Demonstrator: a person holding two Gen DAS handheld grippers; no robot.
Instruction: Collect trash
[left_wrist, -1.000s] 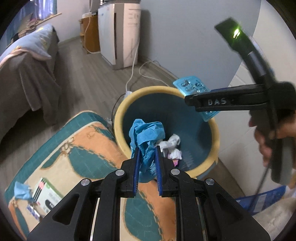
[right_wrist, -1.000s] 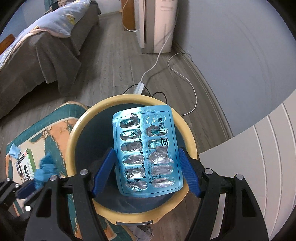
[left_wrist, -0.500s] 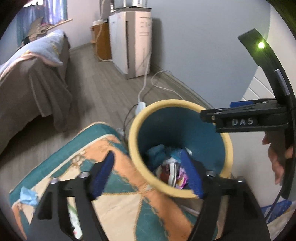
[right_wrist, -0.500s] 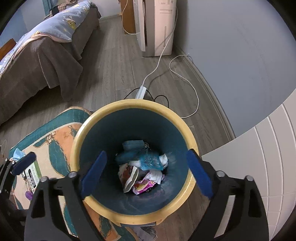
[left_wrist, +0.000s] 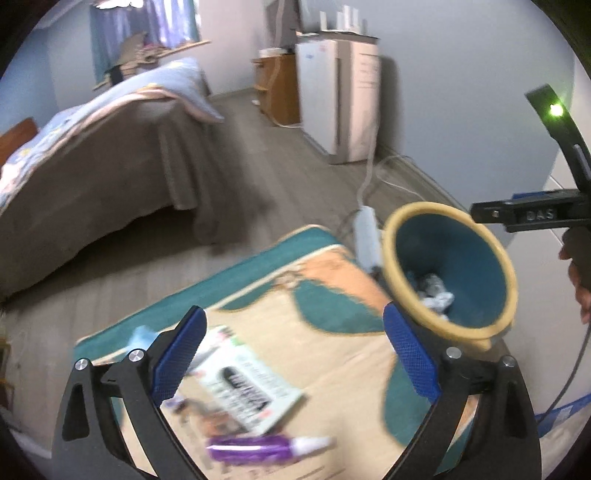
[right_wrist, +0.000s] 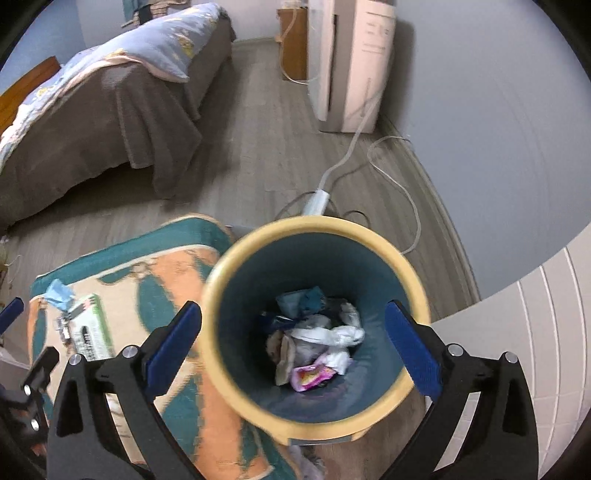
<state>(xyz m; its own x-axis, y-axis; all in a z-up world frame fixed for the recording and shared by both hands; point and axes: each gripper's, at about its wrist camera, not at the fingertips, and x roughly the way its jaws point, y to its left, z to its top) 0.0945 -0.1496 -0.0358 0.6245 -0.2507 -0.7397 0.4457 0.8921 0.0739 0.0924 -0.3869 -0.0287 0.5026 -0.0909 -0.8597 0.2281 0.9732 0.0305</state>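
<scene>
A round bin with a yellow rim (right_wrist: 221, 295) and teal inside holds crumpled white, blue and pink trash (right_wrist: 317, 339). My right gripper (right_wrist: 293, 341) hangs over the bin mouth, jaws still opening and nothing between them. My left gripper (left_wrist: 295, 350) is above the patterned rug (left_wrist: 332, 354), left of the bin (left_wrist: 391, 258), jaws also opening and empty. On the rug below it lie a white and green box (left_wrist: 251, 395), a purple tube (left_wrist: 255, 448) and a blue scrap (left_wrist: 142, 338). The left view is blurred.
A bed (left_wrist: 110, 158) with a grey cover fills the left. A white appliance (left_wrist: 336, 99) stands by the far wall, and its cable and a power strip (right_wrist: 316, 201) lie on the floor behind the bin. White panelling (right_wrist: 535, 325) is at the right.
The left gripper let go of the blue tissue and the right let go of the blister pack; both now lie in the bin. Both jaws opened wide. The left gripper swung left over the rug.
</scene>
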